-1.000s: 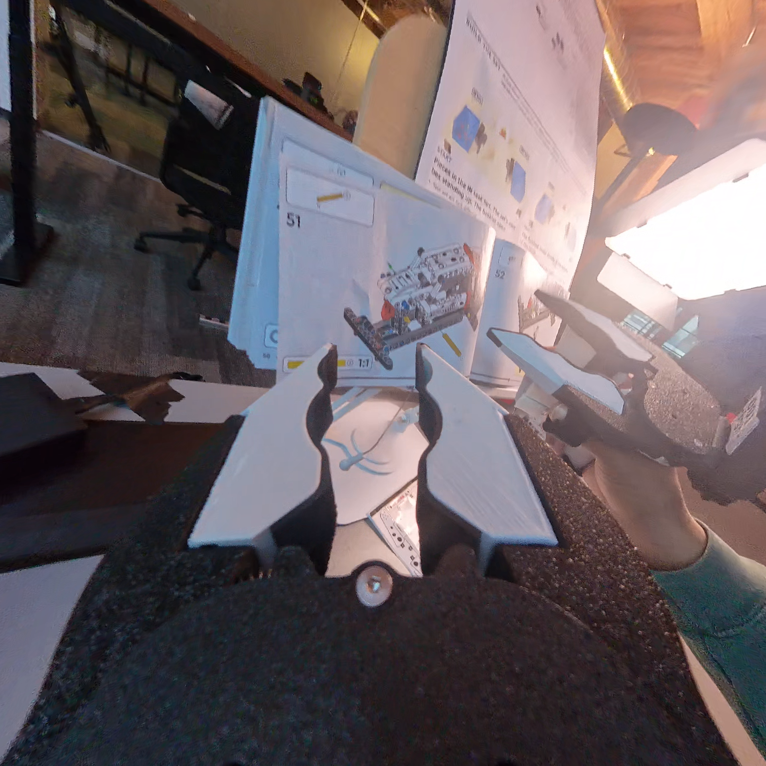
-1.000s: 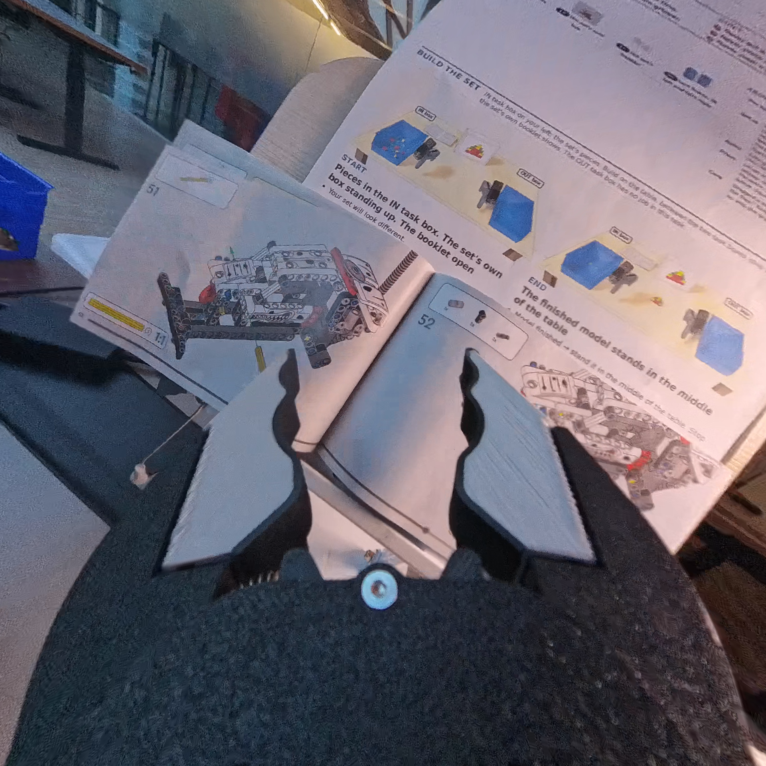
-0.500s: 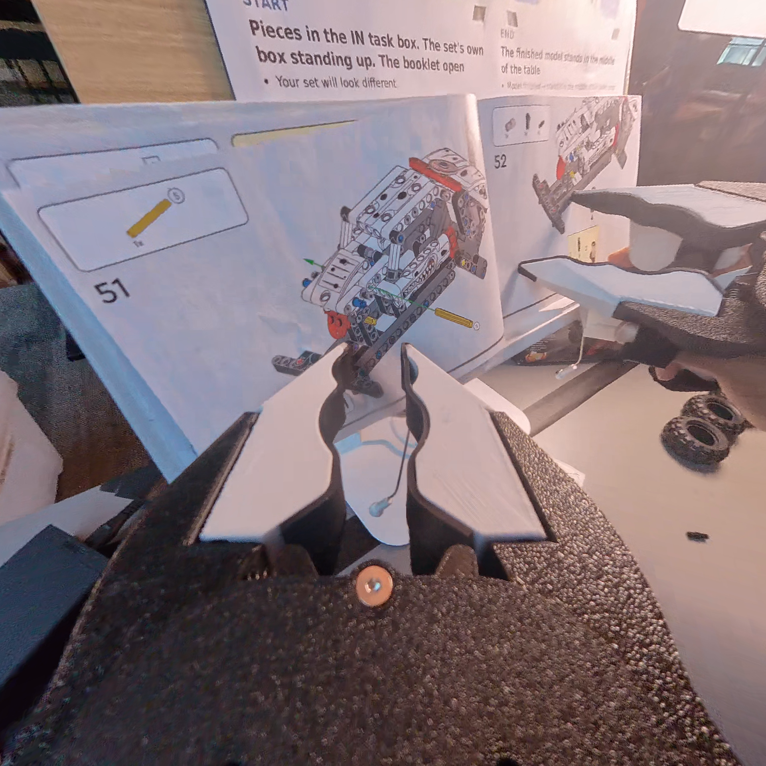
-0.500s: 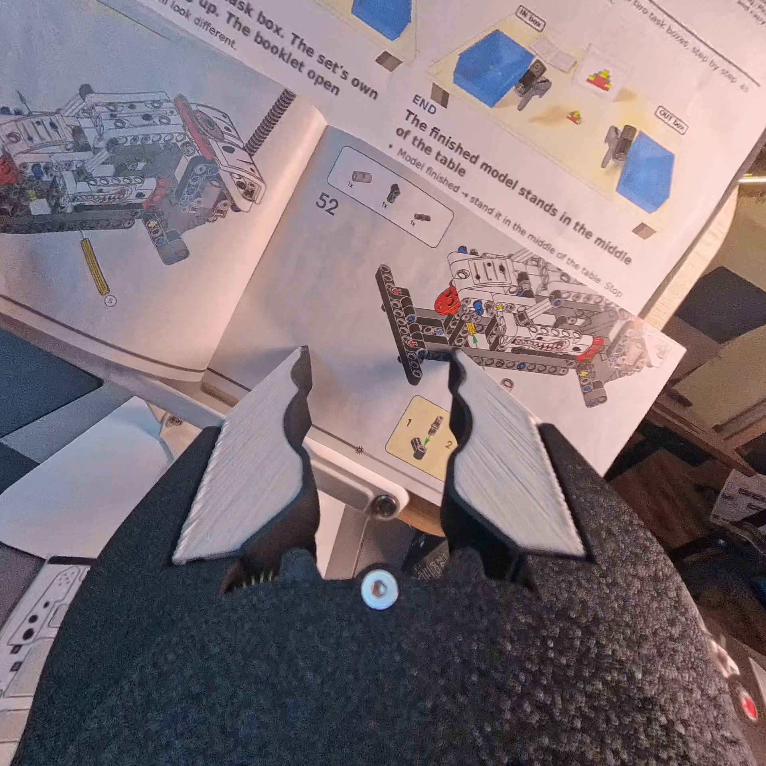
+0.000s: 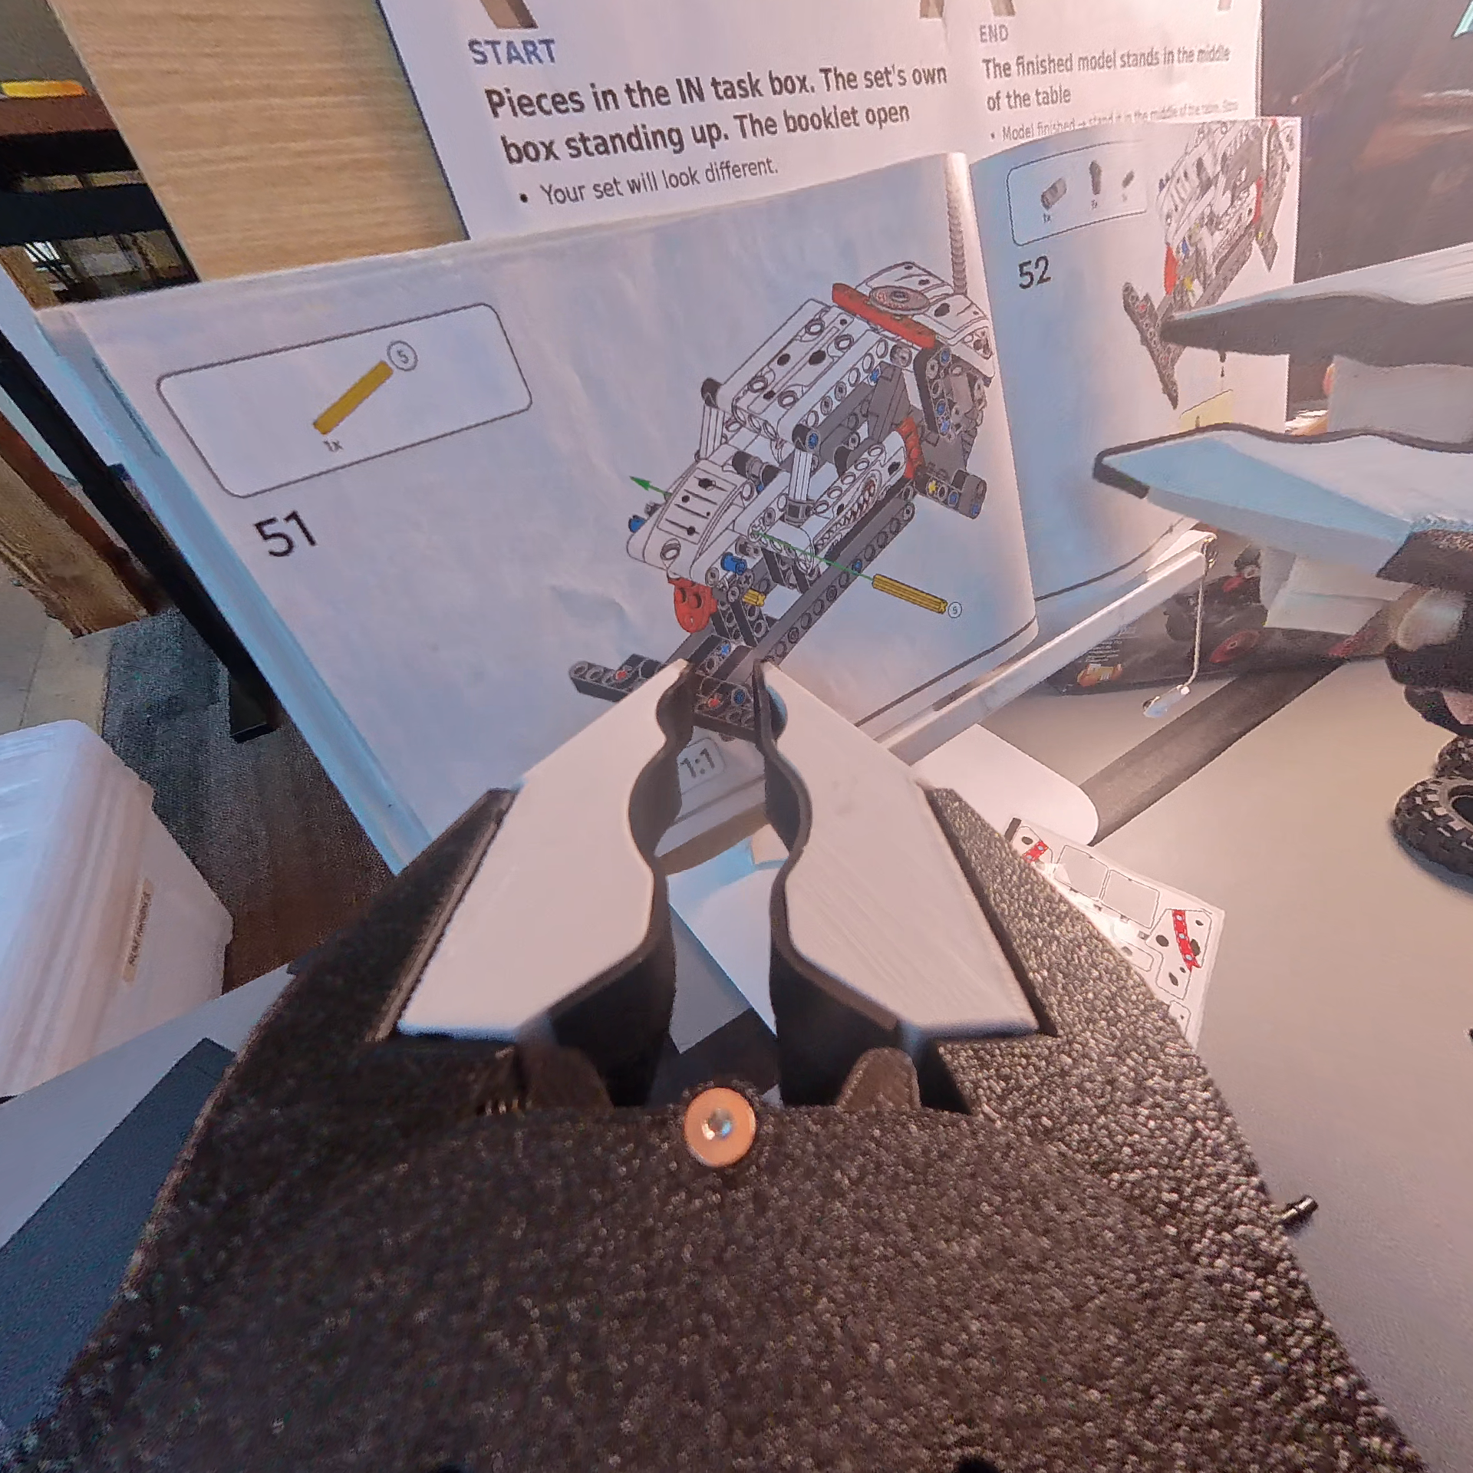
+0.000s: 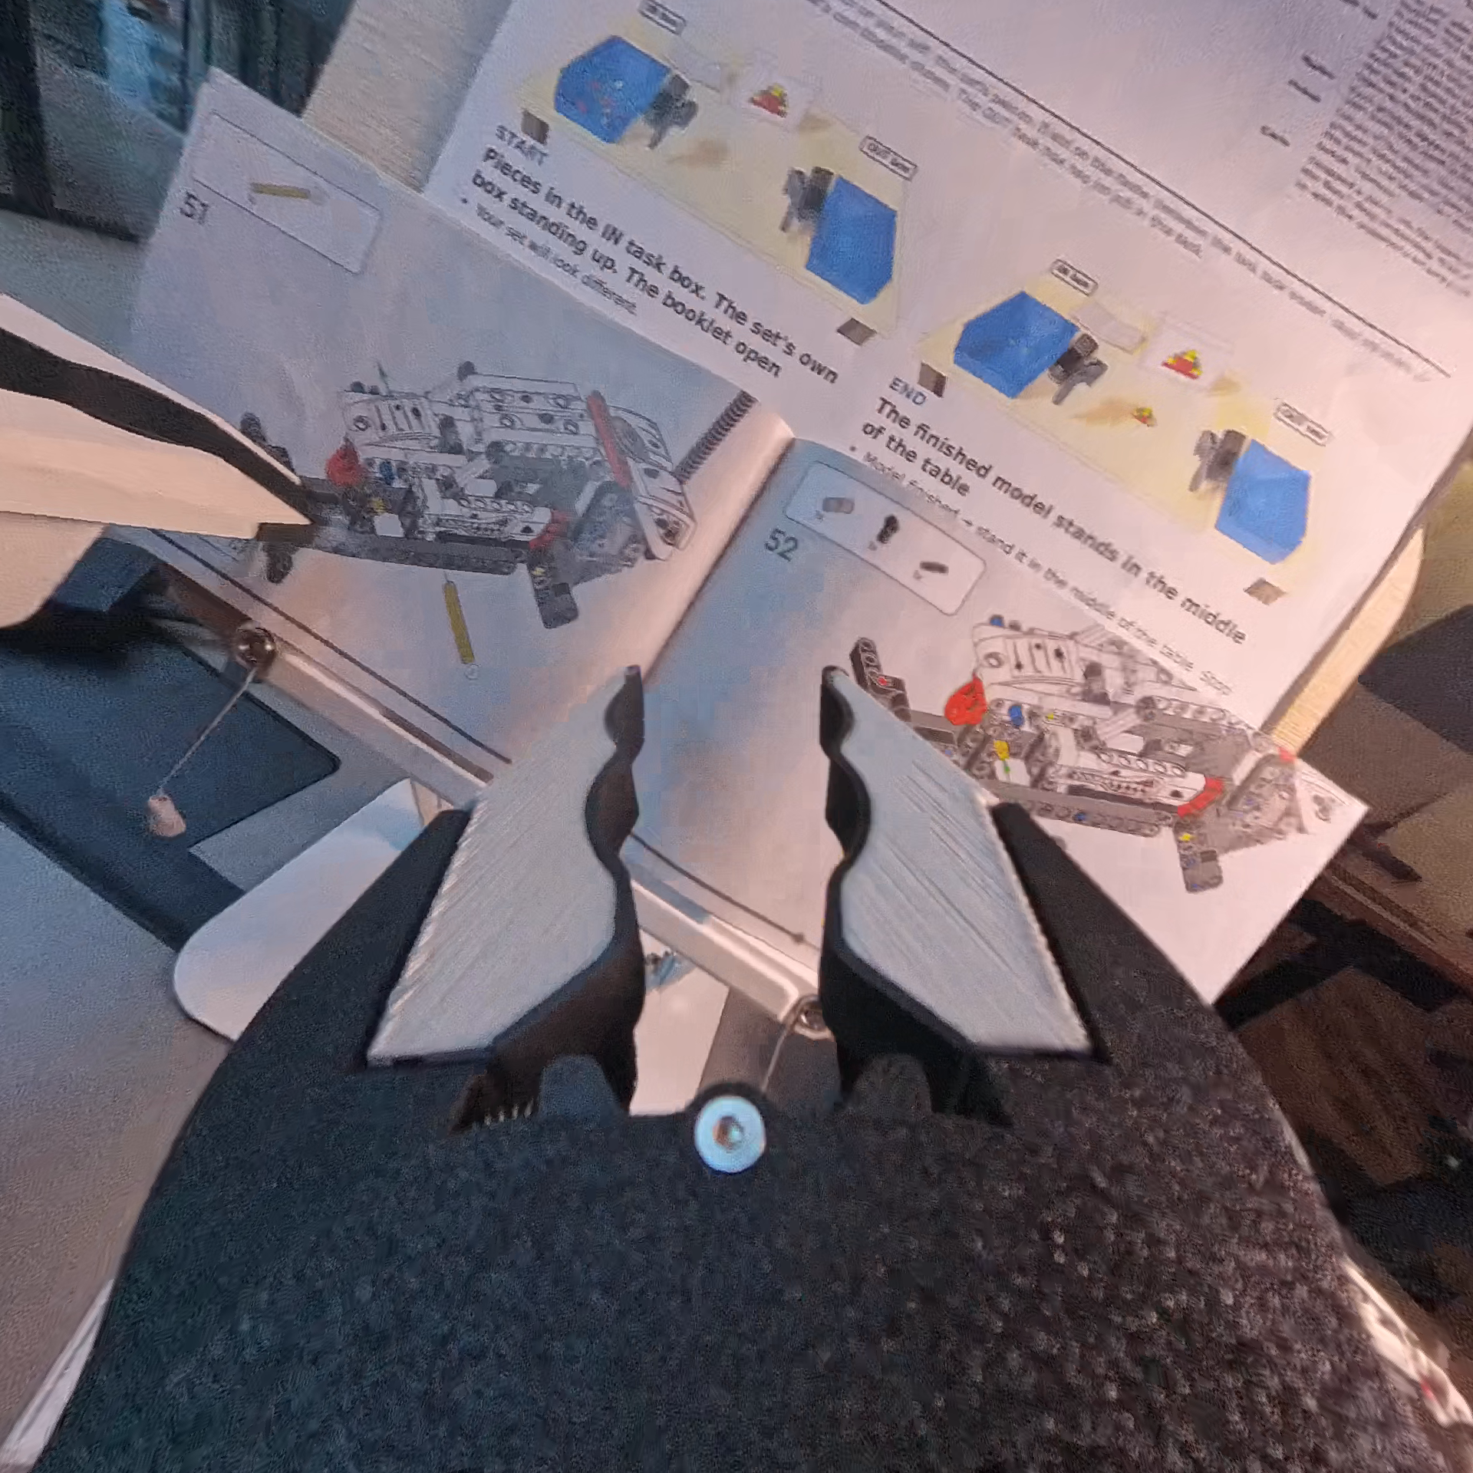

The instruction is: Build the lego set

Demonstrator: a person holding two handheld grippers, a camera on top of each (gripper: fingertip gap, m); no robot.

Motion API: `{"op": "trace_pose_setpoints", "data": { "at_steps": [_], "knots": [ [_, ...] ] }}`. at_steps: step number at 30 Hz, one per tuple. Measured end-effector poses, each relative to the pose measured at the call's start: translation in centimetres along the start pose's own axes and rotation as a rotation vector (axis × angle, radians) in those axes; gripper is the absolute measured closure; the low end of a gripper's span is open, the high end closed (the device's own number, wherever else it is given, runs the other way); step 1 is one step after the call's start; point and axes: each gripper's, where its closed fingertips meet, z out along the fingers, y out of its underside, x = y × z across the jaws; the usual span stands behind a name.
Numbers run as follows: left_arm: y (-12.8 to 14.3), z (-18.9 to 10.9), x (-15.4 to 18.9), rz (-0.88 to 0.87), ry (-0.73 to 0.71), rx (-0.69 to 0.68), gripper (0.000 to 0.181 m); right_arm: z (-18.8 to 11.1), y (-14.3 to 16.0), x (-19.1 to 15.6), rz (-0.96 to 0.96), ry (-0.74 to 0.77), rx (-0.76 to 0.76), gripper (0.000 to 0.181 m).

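The lego instruction booklet (image 5: pixel 478 494) stands open on a white book stand, showing drawings of a white and grey vehicle; it also shows in the right wrist view (image 6: pixel 574 638). My left gripper (image 5: pixel 717 685) points at the left page's lower edge, jaws a narrow gap apart and empty. My right gripper (image 6: pixel 729 677) is open and empty in front of the right page. It shows at the right of the left wrist view (image 5: pixel 1132 398), turned sideways. A left finger (image 6: pixel 159 478) crosses the right wrist view. Black tyres (image 5: pixel 1435 821) lie on the table at right.
A large printed instruction sheet (image 5: pixel 717 119) stands behind the booklet. A sticker sheet (image 5: pixel 1116 917) and a small black piece (image 5: pixel 1295 1207) lie on the grey table. The dark lego box (image 5: pixel 1116 661) sits behind the stand. A white bin (image 5: pixel 80 877) is at left.
My left gripper has moved closer to the left page and its jaws have narrowed. My right gripper has swung back so both pages show, and the left finger has come into its view.
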Motion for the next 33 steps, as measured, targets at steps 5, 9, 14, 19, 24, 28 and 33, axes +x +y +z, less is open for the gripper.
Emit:
{"op": "trace_pose_setpoints", "data": {
  "at_steps": [5, 9, 14, 19, 24, 28, 33],
  "knots": [
    [-0.6, -0.4, -0.4, 0.056, -0.01, -0.008, 0.162, 2.6, 0.5, -2.0, -0.065, -0.006, -0.073, 0.134],
    [-0.9, -3.0, -0.2, 0.003, -0.025, 0.061, 0.154, 3.1, 0.6, -2.0, -0.094, 0.065, -0.067, 0.132],
    [4.5, -4.4, 2.8, -0.322, 0.104, 0.043, 0.145, 3.1, 0.4, -2.1, -0.103, 0.103, -0.039, 0.132],
    [9.7, -1.9, 4.0, -0.281, 0.082, -0.076, 0.136, 3.0, 0.4, -2.1, -0.09, 0.082, -0.053, 0.131],
    [11.1, 0.4, 0.8, -0.368, -0.023, -0.12, 0.149, 2.9, 0.4, -2.1, -0.096, 0.074, -0.058, 0.131],
    [10.6, -0.1, -1.3, -0.495, -0.045, -0.078, 0.154, 3.0, 0.4, -2.1, -0.083, 0.072, -0.047, 0.131],
    [8.8, -0.3, -0.8, -0.911, 0.157, 0.056, 0.145, 3.0, 0.5, -2.1, -0.056, 0.078, -0.033, 0.132]
  ]
}}
